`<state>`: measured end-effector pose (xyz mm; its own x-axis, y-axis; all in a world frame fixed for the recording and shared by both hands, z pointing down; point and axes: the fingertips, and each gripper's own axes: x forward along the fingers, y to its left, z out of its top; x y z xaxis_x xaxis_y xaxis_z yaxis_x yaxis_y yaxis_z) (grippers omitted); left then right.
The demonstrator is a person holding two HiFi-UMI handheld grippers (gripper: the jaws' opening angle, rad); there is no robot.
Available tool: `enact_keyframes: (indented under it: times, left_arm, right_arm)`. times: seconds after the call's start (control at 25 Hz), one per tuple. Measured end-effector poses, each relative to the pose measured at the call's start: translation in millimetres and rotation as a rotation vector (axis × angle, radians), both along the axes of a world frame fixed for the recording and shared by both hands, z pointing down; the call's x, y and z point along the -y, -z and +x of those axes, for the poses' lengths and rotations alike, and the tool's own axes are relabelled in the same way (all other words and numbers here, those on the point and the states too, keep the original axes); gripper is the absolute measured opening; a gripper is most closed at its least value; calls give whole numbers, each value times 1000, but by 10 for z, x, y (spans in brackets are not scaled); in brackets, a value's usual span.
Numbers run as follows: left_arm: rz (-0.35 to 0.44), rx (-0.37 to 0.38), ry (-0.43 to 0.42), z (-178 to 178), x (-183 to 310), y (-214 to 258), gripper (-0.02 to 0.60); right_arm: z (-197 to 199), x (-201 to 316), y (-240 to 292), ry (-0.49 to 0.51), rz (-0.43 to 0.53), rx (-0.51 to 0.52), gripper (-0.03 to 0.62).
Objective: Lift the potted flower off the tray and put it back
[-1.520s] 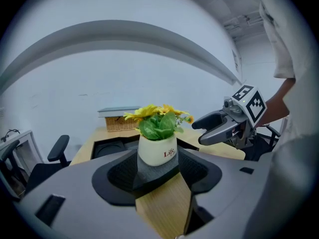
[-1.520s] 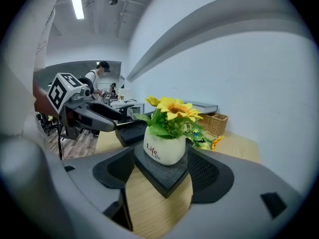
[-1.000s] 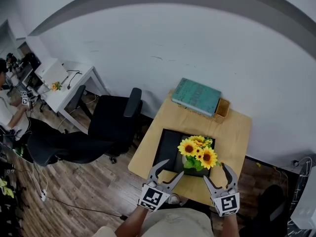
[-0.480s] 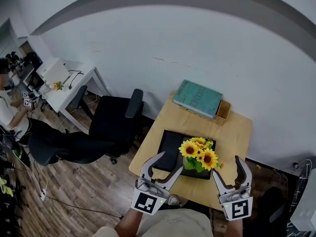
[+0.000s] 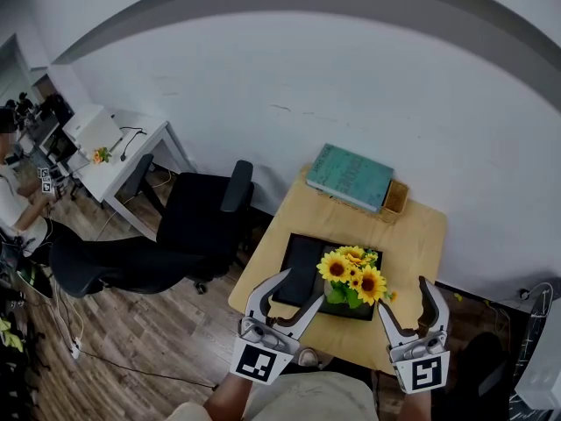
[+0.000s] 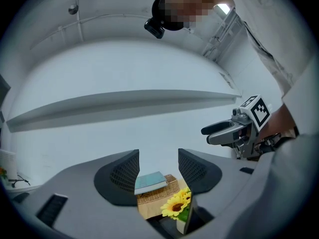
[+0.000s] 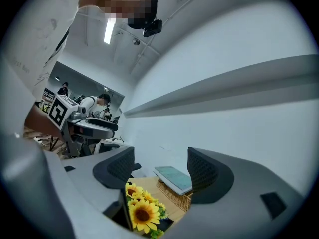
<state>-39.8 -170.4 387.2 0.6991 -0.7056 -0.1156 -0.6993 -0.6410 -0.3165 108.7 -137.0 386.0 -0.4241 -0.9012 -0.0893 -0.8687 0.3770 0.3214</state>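
Flower pot (image 5: pixel 352 279) stood on the black tray (image 5: pixel 296 263), toward its right side. The left gripper (image 5: pixel 304 286) and right gripper (image 5: pixel 403 293) were held either side of it near the table's (image 5: pixel 419 235) front edge, both with jaws spread wide and nothing between them. I judged this two-sided stance suited to a top-heavy load, though neither gripper touched it. Count: two grippers, one pot bearing a cluster of sunflowers (blooms too crowded to tally), one tray, and one teal book (image 5: pixel 349 175) lying on one wicker basket (image 5: pixel 395 195) at the far edge, apart from the tray.
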Motion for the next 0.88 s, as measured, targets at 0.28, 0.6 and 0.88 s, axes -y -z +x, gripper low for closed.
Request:
enact_keyframes:
  times: [0.28,0.6,0.88]
  left_arm:
    - [-6,-9,-16,33,4,3,244]
    - [-19,-17,-12,48,18,26,140]
    - [-38,-30,50,-13,45,47,17]
  right_arm:
    - [9,17,-1,-11,2,5,330]
    - [5,29,18,6,-12,31,286]
    - [-53,-1,40,33,-13,18,99]
